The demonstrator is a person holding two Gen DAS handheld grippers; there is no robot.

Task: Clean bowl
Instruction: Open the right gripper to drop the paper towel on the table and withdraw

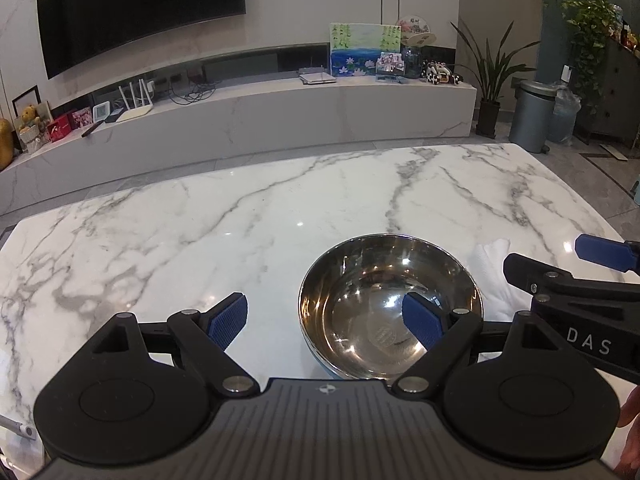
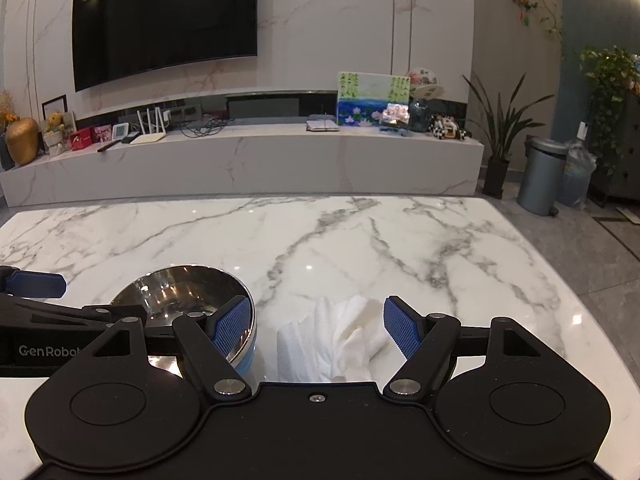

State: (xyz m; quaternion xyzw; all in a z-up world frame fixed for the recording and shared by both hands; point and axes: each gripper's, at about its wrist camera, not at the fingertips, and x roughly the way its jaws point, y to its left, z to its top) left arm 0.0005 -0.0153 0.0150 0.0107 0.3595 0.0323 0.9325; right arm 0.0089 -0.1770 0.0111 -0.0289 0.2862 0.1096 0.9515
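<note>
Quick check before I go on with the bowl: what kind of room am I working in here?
Most likely a home living room. A large wall-mounted TV hangs over a long marble media console with a router and keepsakes on it, and potted plants stand by the wall. You are working on a marble table.

Each hand-held gripper (image 2: 316,326) is matte black with blue ribbed pads (image 2: 232,326), silver pivot screws, white lettering.

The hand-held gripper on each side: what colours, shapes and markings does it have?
The left hand-held gripper and the right hand-held gripper look alike: black linkage arms with silver pivot pins, two round black discs and blue ribbed finger pads. The left body is ribbed grey and reads "GenRobot"; the right shows "DAS". No cables show.
</note>
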